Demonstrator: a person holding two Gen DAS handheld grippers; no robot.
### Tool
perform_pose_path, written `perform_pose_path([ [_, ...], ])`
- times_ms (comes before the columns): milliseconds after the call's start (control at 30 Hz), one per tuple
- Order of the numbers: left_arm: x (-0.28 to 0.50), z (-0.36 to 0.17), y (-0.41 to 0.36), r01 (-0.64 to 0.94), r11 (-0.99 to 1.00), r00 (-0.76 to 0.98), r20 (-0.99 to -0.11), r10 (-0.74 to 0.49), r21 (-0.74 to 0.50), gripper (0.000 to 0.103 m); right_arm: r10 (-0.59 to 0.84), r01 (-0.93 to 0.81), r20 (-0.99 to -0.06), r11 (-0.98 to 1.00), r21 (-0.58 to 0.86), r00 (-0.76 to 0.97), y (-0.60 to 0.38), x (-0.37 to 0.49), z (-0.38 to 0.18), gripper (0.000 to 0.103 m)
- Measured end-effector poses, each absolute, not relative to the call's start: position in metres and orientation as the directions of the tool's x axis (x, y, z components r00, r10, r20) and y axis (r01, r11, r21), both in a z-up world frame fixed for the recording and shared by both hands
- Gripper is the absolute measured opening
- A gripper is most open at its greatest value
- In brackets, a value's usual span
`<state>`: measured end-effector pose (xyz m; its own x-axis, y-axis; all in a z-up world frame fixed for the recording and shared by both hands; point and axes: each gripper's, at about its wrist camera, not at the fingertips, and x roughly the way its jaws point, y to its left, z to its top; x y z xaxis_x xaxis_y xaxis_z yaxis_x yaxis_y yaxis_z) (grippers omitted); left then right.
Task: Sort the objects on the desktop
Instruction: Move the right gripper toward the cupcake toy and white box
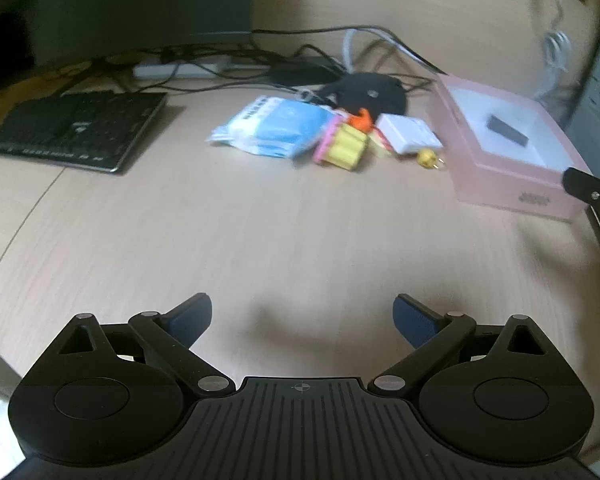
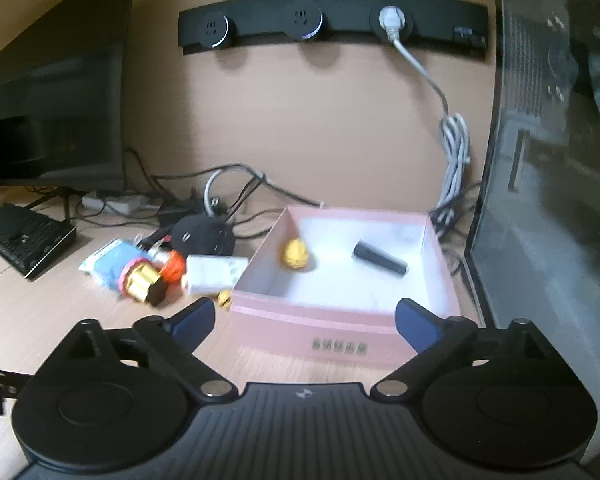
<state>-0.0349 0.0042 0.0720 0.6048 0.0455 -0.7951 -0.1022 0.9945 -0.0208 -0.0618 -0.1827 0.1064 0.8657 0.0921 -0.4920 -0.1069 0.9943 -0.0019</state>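
Left wrist view: left gripper (image 1: 302,320), fingers spread apart and holding nothing, hovers over the bare wooden desk (image 1: 220,240). Beyond lies a cluster: blue tissue pack (image 1: 274,130), yellow battery pack (image 1: 346,147), white box (image 1: 410,133), small yellow charm (image 1: 426,157). Right wrist view: right gripper (image 2: 305,320), likewise spread and empty, faces the pink box (image 2: 340,322), which contains a yellow ball (image 2: 296,253) and a black cylinder (image 2: 380,259).
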Motion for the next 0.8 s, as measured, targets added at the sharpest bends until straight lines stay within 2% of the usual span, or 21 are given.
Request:
perform_pose_path([
  [100,-0.033,0.065,0.001,-0.057,0.998,0.607,-0.795,0.018,-0.022,0.100,0.086,-0.120,-0.492,0.992,-0.038,0.866,-0.175,-0.073,0.103,0.103],
  [233,-0.019,0.060,0.009,-0.018,0.998,0.619,-0.785,-0.030,-0.052,0.100,0.051,-0.105,-0.509,0.991,-0.077,0.859,-0.158,-0.084,0.103,0.103],
  [433,-0.001,0.059,0.039,-0.022,1.000,0.665,-0.747,0.018,0.004,0.100,0.042,-0.130,-0.547,0.984,-0.124,0.836,-0.117,-0.063,0.110,0.103],
  [500,0.000,0.055,0.058,-0.034,0.999,0.660,-0.752,0.009,-0.018,0.100,0.044,-0.146,-0.558,0.980,-0.139,0.829,-0.096,-0.046,0.111,0.102],
  [600,-0.002,0.049,0.093,-0.071,0.994,0.640,-0.768,-0.023,-0.089,0.100,0.018,-0.188,-0.574,0.953,-0.239,0.819,-0.057,-0.014,0.106,0.079],
  [667,-0.003,0.046,0.113,-0.095,0.988,0.633,-0.774,-0.032,-0.119,0.100,-0.022,-0.216,-0.569,0.913,-0.346,0.822,-0.030,0.010,0.094,0.074],
  [733,-0.004,0.042,0.130,-0.119,0.984,0.625,-0.780,-0.031,-0.135,0.100,-0.066,-0.240,-0.576,0.867,-0.438,0.814,-0.010,0.033,0.074,0.062],
  [800,-0.004,0.042,0.141,-0.139,0.980,0.621,-0.783,-0.028,-0.145,0.100,-0.101,-0.261,-0.602,0.835,-0.484,0.792,0.003,0.054,0.053,0.055],
])
